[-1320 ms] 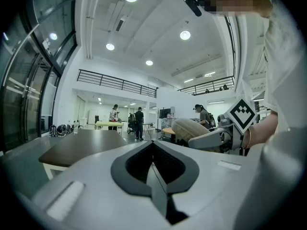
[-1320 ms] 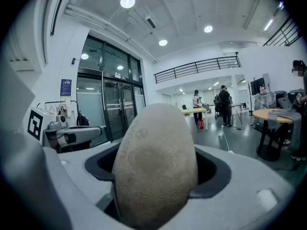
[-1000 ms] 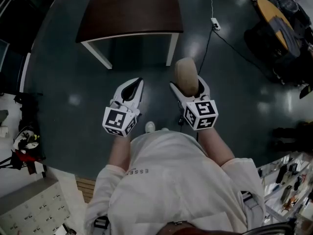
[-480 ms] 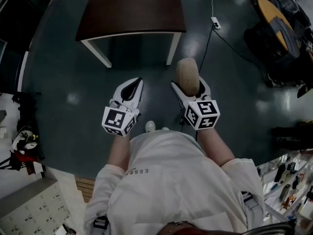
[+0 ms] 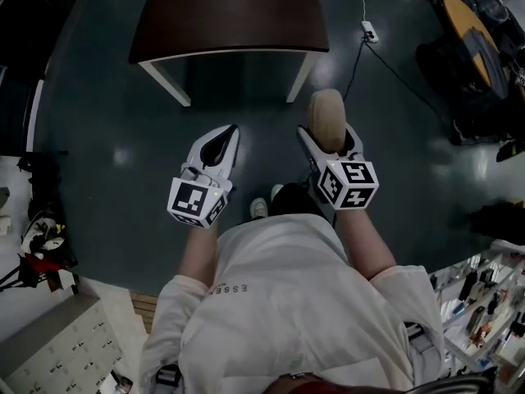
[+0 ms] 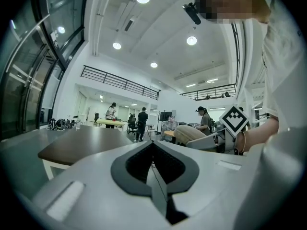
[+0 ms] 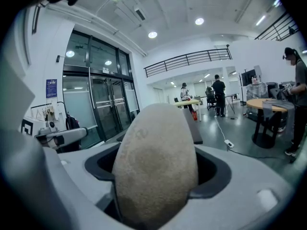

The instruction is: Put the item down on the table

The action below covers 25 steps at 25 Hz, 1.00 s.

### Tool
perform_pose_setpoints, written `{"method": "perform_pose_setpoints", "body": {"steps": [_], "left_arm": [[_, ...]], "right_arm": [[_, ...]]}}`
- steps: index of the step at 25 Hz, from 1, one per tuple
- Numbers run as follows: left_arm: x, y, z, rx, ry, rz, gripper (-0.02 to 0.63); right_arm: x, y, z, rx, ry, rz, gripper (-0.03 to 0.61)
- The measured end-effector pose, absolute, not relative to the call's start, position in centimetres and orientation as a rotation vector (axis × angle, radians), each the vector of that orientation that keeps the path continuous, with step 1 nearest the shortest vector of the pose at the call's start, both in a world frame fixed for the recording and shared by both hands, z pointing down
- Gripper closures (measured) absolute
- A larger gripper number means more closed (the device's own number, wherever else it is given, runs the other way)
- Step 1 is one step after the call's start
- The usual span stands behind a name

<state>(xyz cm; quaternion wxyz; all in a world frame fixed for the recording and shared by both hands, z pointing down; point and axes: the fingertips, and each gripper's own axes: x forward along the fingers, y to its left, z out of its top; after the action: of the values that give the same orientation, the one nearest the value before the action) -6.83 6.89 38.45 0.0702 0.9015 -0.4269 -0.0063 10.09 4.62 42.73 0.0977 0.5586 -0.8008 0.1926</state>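
Observation:
A tan, egg-shaped item with a rough surface sticks out past the end of my right gripper, whose jaws are shut on it. It fills the middle of the right gripper view. My left gripper is shut and holds nothing. I hold both grippers in the air above the floor, short of the table. The dark brown table with white legs stands ahead of them; its top also shows in the left gripper view.
A cable and power strip lie on the dark floor to the table's right. A round yellow table with chairs stands far right. Shelves and a cabinet flank me. Several people stand across the hall.
I have stepped closer to the table: it now sits lower and larger in the head view. Both grippers moved forward with me, the right one still carrying the item.

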Motion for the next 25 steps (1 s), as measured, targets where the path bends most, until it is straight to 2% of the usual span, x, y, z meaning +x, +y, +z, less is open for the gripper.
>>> {"method": "perform_pose_setpoints", "body": {"steps": [7,25], "left_arm": [[-8.2,0.5,39.7,2.69,-1.314,0.0,0.604],[-5.2,-23.4,39.9,2.692,-1.367,0.006,0.604]], "right_arm": [[9.8,-2.1,44.4,1.638,-2.354,0.616,0.186],[10.3,-27.8,44.6,1.471,-2.414,0.542,0.186]]}}
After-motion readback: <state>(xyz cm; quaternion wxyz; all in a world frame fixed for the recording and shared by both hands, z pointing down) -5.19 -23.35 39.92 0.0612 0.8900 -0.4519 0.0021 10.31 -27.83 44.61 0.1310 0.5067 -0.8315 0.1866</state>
